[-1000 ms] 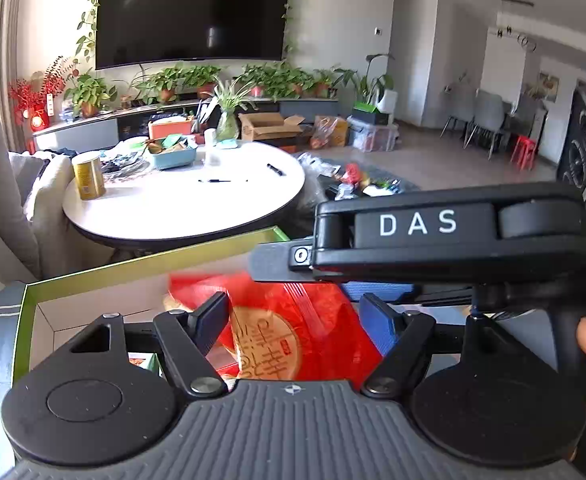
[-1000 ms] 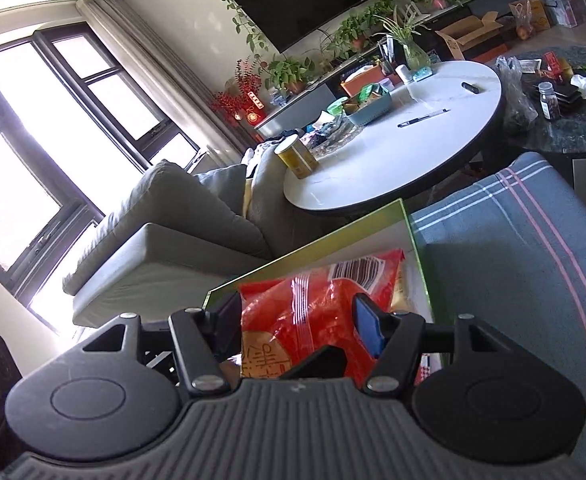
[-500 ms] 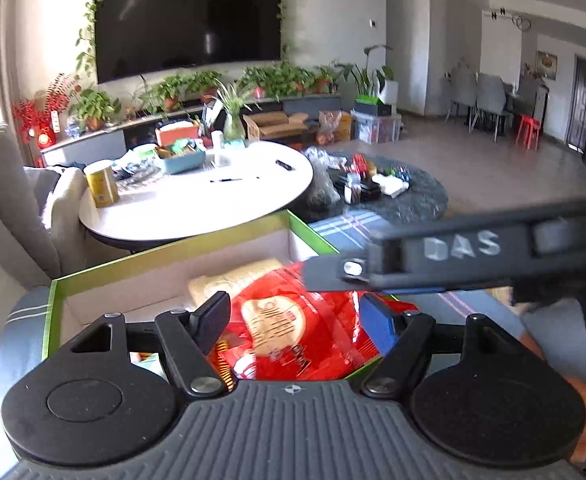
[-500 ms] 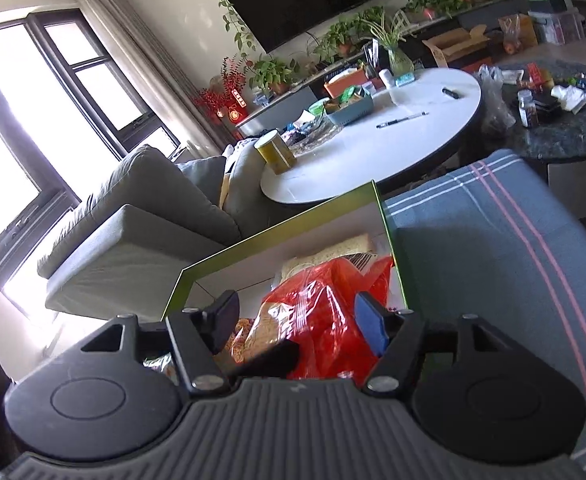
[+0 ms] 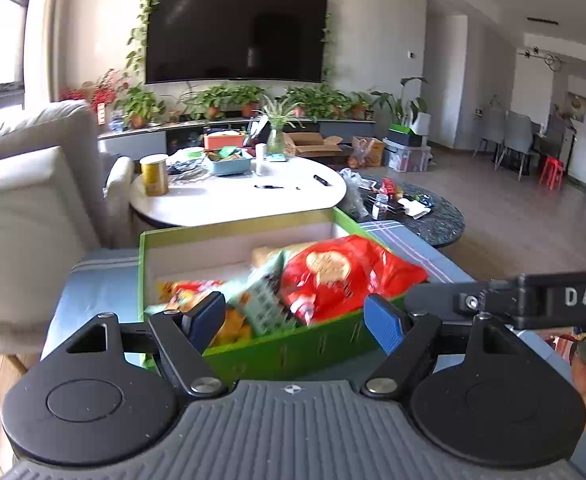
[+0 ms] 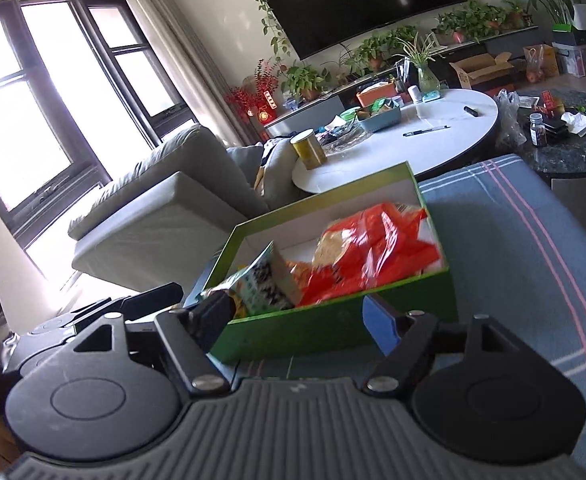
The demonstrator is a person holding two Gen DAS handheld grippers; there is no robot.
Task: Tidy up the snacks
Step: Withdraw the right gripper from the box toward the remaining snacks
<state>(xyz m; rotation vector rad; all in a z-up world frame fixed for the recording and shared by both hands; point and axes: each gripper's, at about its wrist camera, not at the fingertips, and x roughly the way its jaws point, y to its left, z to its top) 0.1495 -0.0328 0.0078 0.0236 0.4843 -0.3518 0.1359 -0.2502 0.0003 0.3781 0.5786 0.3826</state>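
Both tools sit back from the open green cardboard box (image 5: 293, 350), which rests on a blue-grey striped cushioned bench (image 6: 505, 248) near its far edge, toward the round white table (image 5: 229, 200); left gripper (image 5: 295, 320) has its blue-padded jaws spread wide apart with nothing between them, hovering at the near wall of the box; right gripper (image 6: 293, 318) likewise stands spread and empty, at the near wall of the box in its own view; inside the box, a crinkly red plastic snack bag with a round cream emblem (image 5: 345, 276) fills the right half, its top rising above the rim; a pale green printed packet (image 5: 263, 300) leans tilted against it toward the middle; orange and yellow wrappers (image 5: 197, 292) lie at the left end, blurred, so the count is unclear; a tan pouch (image 5: 277, 250) shows behind the red bag at the far wall; judgement: the step in hand looks like the pause after a packet has gone into the box, with both tools free; the next move calls for either fetching another snack, none of which shows on the bench here, or pressing the red bag down and laying the tilted packet flat; approach from above, jaws wide, clear of the near wall so the light box does not slide.
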